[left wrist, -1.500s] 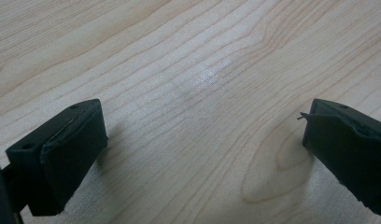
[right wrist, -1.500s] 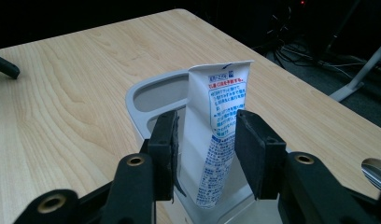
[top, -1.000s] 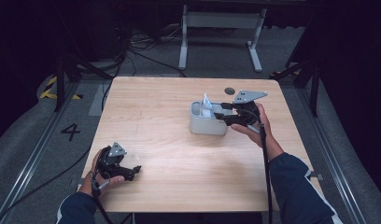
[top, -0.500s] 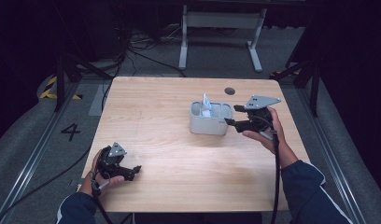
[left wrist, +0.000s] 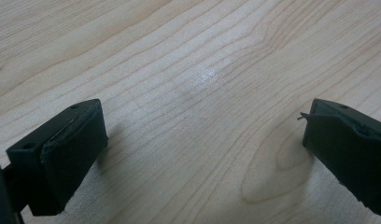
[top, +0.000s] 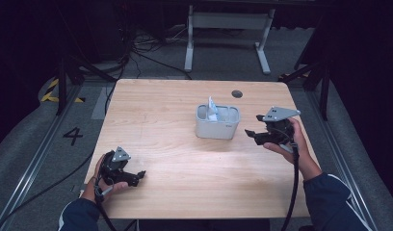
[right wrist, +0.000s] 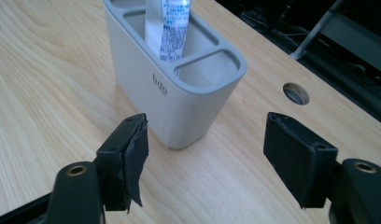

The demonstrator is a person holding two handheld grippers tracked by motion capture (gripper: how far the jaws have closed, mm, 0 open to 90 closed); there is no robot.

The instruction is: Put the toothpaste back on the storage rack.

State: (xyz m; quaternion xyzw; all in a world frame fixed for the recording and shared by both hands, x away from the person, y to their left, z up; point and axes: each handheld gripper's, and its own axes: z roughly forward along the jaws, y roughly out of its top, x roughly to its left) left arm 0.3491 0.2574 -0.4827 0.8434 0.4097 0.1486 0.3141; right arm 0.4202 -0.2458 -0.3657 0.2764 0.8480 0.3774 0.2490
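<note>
A grey holder (top: pixel 217 123) with several compartments stands near the middle of the wooden table (top: pixel 185 159). A white tube with blue print (top: pixel 212 109) stands upright in one compartment, seen close in the right gripper view as the tube (right wrist: pixel 170 28) in the holder (right wrist: pixel 174 88). My right gripper (top: pixel 252 133) is open, just right of the holder and apart from it, its jaws (right wrist: pixel 205 161) empty. At the table's front left my left gripper (top: pixel 139 176) rests low over bare wood, open (left wrist: pixel 202 149) and empty.
A round cable hole (top: pixel 237 94) sits in the table behind the holder, shown also as the hole (right wrist: pixel 296 93). A white metal frame (top: pixel 228 29) and cables (top: pixel 146 53) lie on the floor beyond the far edge. A floor rail (top: pixel 31 163) runs along the left.
My right gripper has drawn back to the right, away from the holder, and now stands open beside it. The tube stays in the holder. The left gripper has not moved.
</note>
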